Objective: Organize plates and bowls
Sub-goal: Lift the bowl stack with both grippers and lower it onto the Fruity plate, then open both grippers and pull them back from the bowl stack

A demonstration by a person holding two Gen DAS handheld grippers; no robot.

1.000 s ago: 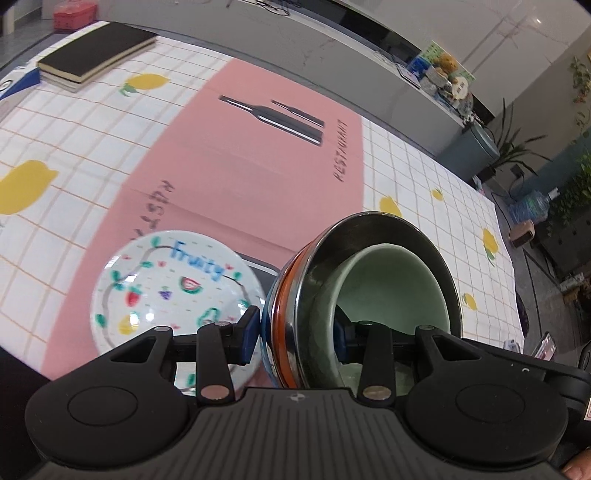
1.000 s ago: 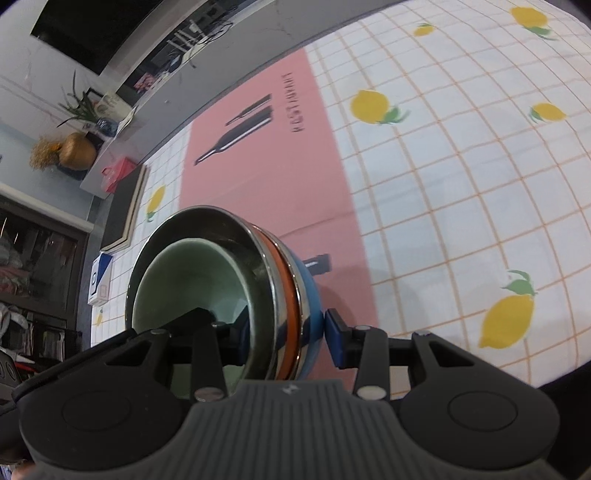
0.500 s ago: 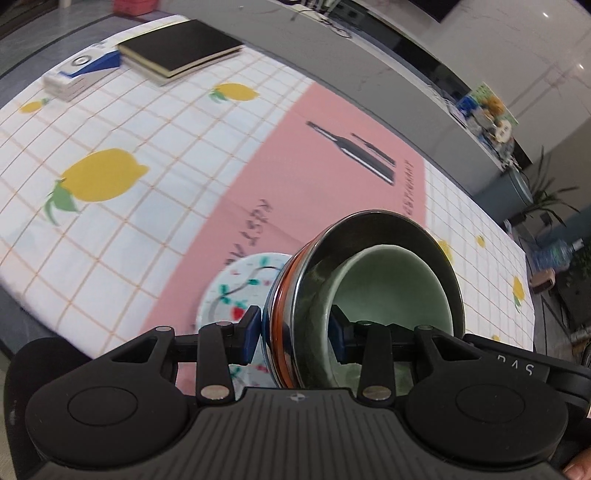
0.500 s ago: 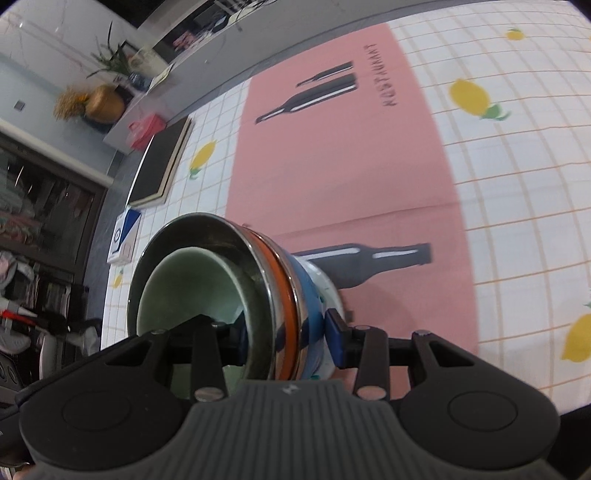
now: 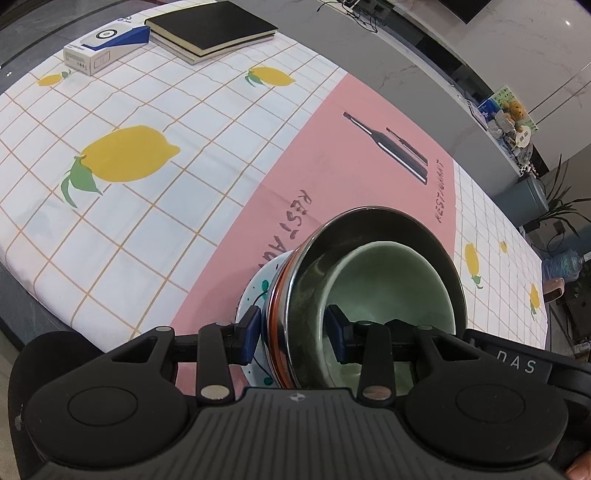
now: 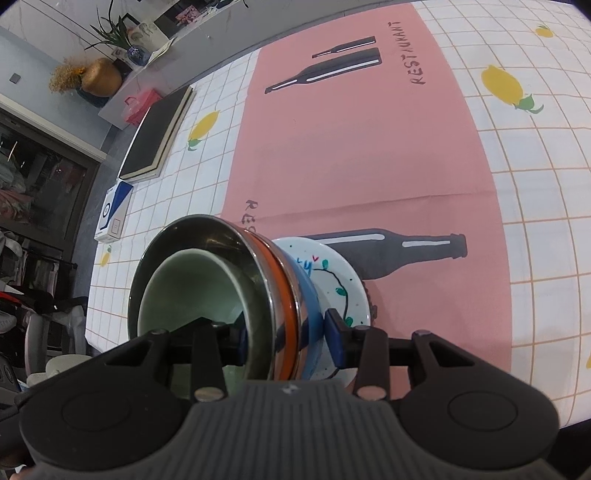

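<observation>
2 grippers grip one stack of bowls from opposite sides. The left gripper (image 5: 291, 334) has its jaws clamped across the stack's rim, one finger outside the wall and the other inside, against the green bowl (image 5: 391, 291). The right gripper (image 6: 286, 338) is clamped the same way on the far side of the rim. The green bowl sits nested inside a steel bowl (image 5: 380, 229), which shows an orange band (image 6: 286, 295) and a blue bowl (image 6: 306, 291) beneath it. The stack is over a white plate (image 6: 341, 275) painted with fruit and vines; whether it touches the plate cannot be told. The plate lies on the pink strip of a tablecloth (image 5: 129, 221) printed with lemons and bottles. At the far corner of the table, well apart from the dishes, lie a black notebook (image 5: 214, 31) and, just beside it, a blue and white box (image 5: 103, 46).
</observation>
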